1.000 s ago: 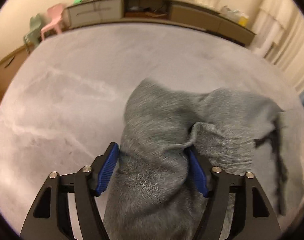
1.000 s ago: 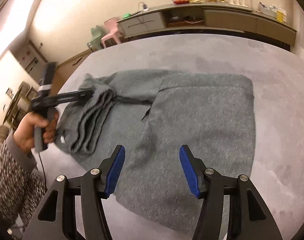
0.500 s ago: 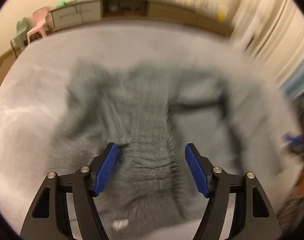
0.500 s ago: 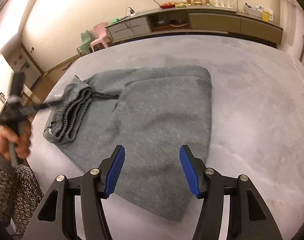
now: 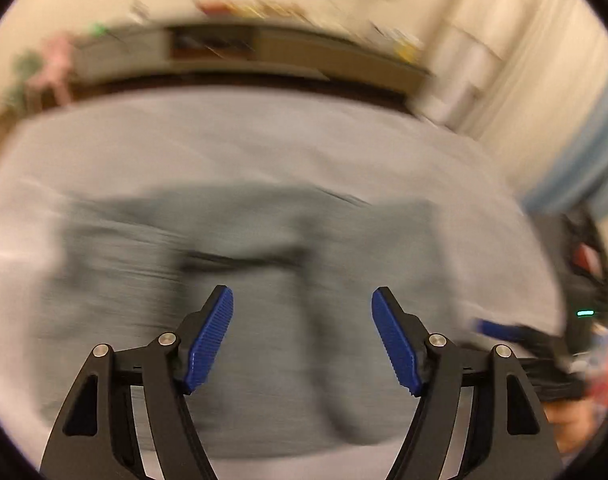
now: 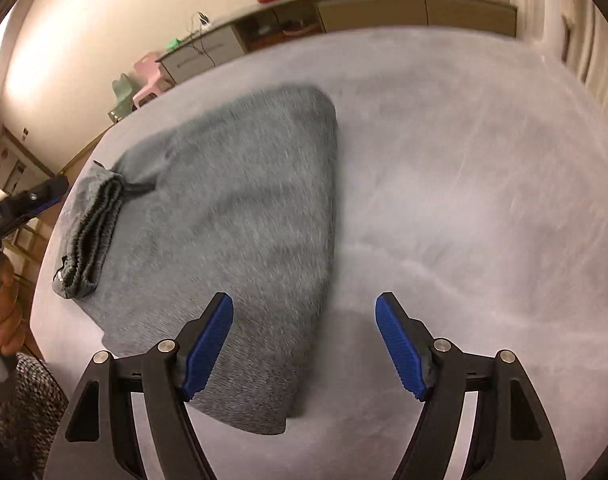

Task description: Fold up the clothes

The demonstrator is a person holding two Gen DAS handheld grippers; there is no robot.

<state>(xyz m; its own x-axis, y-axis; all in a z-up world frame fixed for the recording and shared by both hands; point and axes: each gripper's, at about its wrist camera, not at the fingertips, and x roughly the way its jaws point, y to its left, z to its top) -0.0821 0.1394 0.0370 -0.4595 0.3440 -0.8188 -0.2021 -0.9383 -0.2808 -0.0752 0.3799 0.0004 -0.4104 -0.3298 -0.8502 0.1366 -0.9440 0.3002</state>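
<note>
My left gripper [image 5: 302, 338] hangs above the grey garment [image 6: 240, 216], its jaws standing wide and still spreading, with nothing between the blue pads [image 5: 210, 340] but the cloth far below them. That view is smeared by blur, so I can make out only a broad grey shape with a dark crease across its middle.

My right gripper [image 6: 304, 346] points down at the near right corner of the garment. Its jaws are spreading too and grip nothing; the left pad [image 6: 208, 346] sits over the cloth's near edge, the right pad [image 6: 399, 348] over the bare pale grey surface [image 6: 463, 200].

The garment lies flat, folded over, on the left part of that surface. Its ribbed waistband [image 6: 90, 236] is bunched at the left end, with a dark drawstring [image 6: 138, 188] beside it. The right edge runs straight from far to near.

At the far left of the right view, the person's hand [image 6: 4, 308] grips the handle of my left gripper, just off the garment's waistband end, above a speckled sleeve [image 6: 28, 392]. A long low cabinet [image 6: 383, 12] lines the far wall.
</note>
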